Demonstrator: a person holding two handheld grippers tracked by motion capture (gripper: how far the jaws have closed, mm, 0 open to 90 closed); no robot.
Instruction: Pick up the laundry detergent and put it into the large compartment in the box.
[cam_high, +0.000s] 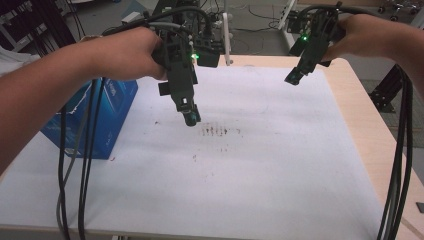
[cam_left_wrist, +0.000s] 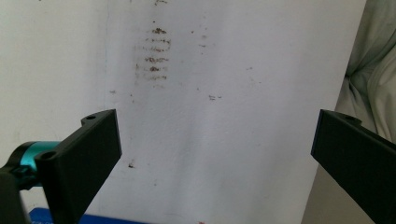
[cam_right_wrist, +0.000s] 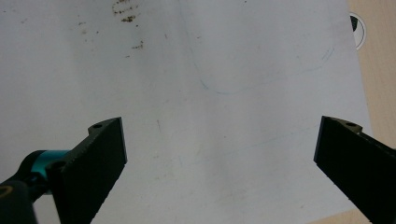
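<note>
The table (cam_high: 360, 115), pale wood, carries a flat white sheet (cam_high: 260, 165) with faint blue pen curves in the right gripper view. A glossy blue box (cam_high: 107, 117) sits at the sheet's left edge, just beside the left tool (cam_high: 191, 119). Brown smudges (cam_high: 220, 131) lie below that tool; the right tool (cam_high: 295, 77) hangs well apart. Both tools' jaws are spread wide, holding nothing

white mat (cam_high: 250, 170): open, passable | blue box (cam_high: 107, 117): blocks left edge; cables (cam_high: 82, 165) hang beside it
</note>
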